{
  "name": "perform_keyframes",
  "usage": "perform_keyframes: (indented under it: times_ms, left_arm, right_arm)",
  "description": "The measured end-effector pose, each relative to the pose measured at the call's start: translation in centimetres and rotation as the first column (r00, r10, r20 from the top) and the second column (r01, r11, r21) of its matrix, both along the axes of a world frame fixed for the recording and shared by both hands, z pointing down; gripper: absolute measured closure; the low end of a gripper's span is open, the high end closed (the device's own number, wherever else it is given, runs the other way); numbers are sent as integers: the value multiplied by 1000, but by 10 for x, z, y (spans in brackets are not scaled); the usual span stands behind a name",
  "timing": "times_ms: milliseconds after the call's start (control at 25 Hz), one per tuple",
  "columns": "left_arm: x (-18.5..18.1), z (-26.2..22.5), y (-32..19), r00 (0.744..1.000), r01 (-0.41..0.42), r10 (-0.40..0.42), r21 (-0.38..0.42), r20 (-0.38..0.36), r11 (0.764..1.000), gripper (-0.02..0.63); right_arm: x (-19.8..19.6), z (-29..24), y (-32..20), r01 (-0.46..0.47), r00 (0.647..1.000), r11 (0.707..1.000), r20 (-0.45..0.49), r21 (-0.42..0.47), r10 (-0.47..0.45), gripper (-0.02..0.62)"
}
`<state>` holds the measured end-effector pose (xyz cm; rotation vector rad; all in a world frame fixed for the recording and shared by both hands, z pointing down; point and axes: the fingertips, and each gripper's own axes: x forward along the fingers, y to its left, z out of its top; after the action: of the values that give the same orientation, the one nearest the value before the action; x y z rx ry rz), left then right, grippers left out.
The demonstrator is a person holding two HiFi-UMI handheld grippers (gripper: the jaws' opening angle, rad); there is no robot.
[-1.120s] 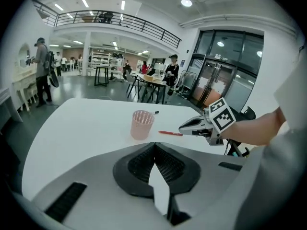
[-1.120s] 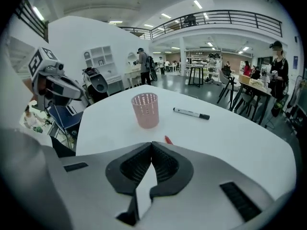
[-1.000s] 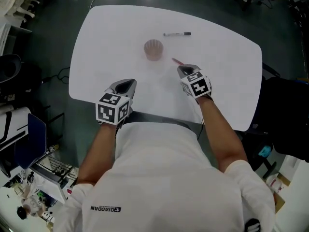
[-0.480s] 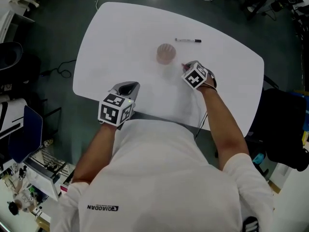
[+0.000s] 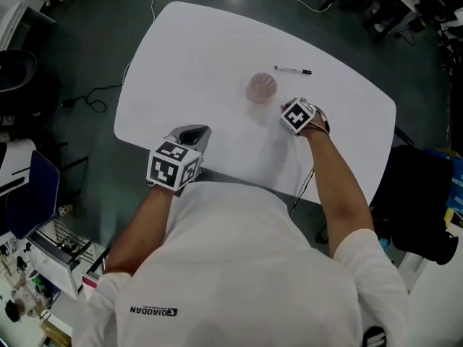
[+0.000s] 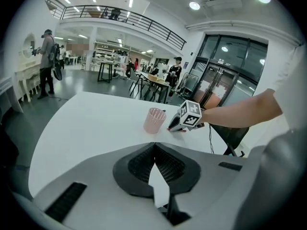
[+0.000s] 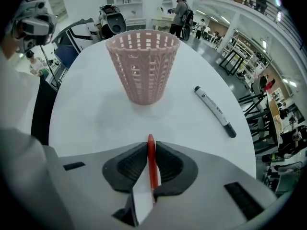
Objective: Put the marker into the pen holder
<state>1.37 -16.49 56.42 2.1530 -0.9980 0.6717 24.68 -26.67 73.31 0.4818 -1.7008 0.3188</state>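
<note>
The pink mesh pen holder (image 5: 261, 87) (image 7: 143, 66) stands upright on the white table (image 5: 202, 63). A red marker (image 7: 151, 162) lies lengthwise between the pads of my right gripper (image 7: 151, 150) (image 5: 286, 109), its tip pointing at the holder. The jaws are opening and the pads sit close on both sides of it. This gripper is low over the table, just right of the holder. A black marker (image 5: 293, 70) (image 7: 215, 111) lies flat beyond the holder. My left gripper (image 5: 192, 132) (image 6: 154, 150) hovers at the near table edge, shut and holding nothing.
Cables (image 5: 94, 96) run over the dark floor left of and behind the table. A dark chair (image 5: 416, 194) stands at the right. The left gripper view shows the holder (image 6: 154, 120) and the right gripper (image 6: 175, 127) ahead, with people and desks far off.
My right gripper moved forward and right to the red marker beside the holder, and the marker now lies between its jaws. The left gripper stayed at the near edge.
</note>
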Motion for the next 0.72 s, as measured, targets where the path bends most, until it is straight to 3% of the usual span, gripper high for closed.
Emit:
perform_keyframes:
  times_ms: [80, 200, 360, 480, 720]
  left_arm:
    - [-6, -1, -1, 1000, 7, -7, 4, -6, 1000, 578]
    - [-11, -3, 0, 1000, 5, -5, 12, -10, 1000, 578]
    - [-16, -7, 0, 1000, -6, 7, 33, -13, 999, 578]
    - [-19, -11, 1, 1000, -14, 14, 50, -18, 999, 578]
    - [-19, -16, 10, 999, -43, 44, 71, -14, 997, 578]
  right_arm:
    - [3, 1, 4, -12, 999, 1000, -32, -16, 11, 526]
    - [-7, 0, 1, -1, 1000, 1000, -2, 17, 1, 529]
    - [4, 1, 6, -128, 991, 992, -23, 20, 128, 529]
    - [-8, 2, 5, -198, 977, 980, 85, 27, 195, 529]
    - [-1, -8, 15, -305, 944, 951, 153, 56, 293, 529]
